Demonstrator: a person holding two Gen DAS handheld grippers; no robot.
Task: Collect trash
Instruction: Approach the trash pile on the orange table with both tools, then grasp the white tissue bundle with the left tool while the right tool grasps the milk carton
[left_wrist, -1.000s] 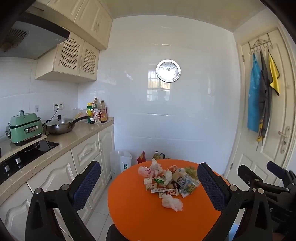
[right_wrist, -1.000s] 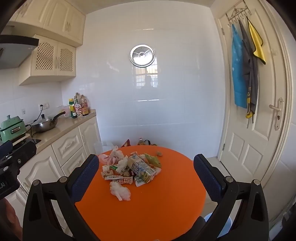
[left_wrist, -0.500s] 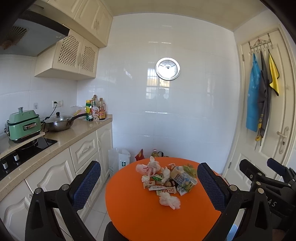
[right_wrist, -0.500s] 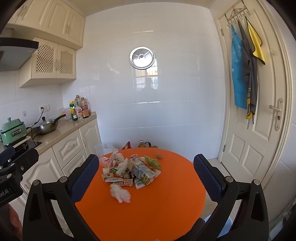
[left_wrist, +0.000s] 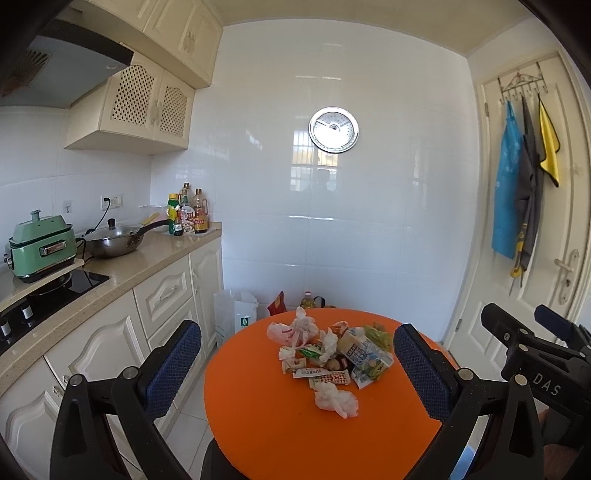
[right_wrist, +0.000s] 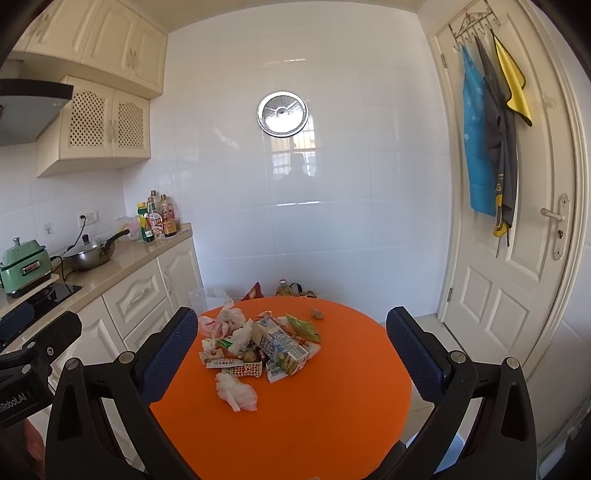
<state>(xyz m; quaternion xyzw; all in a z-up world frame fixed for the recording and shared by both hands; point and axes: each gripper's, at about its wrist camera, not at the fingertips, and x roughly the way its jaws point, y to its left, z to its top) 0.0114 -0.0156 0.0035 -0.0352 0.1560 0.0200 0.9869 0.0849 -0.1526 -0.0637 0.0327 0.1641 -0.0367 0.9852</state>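
Note:
A pile of trash (left_wrist: 332, 354) lies on a round orange table (left_wrist: 266, 417): a milk carton (left_wrist: 360, 350), a crumpled white tissue (left_wrist: 336, 400), a pink plastic bag (left_wrist: 291, 330) and wrappers. The pile also shows in the right wrist view (right_wrist: 258, 343), with the carton (right_wrist: 280, 343), the tissue (right_wrist: 236, 393) and a small brown lump (right_wrist: 317, 314) apart at the back. My left gripper (left_wrist: 297, 369) is open and empty, held above the table's near side. My right gripper (right_wrist: 291, 362) is open and empty, to the right of the left one.
A kitchen counter (left_wrist: 122, 266) with a wok (left_wrist: 114, 242), a green cooker (left_wrist: 40, 245) and bottles (left_wrist: 188, 216) runs along the left. A white bag (left_wrist: 236, 314) and bottles stand on the floor behind the table. A door (right_wrist: 517, 258) with hanging aprons is on the right.
Both views have tilted and shifted slightly, and the table and pile sit a little differently in frame. Both grippers stay open and empty.

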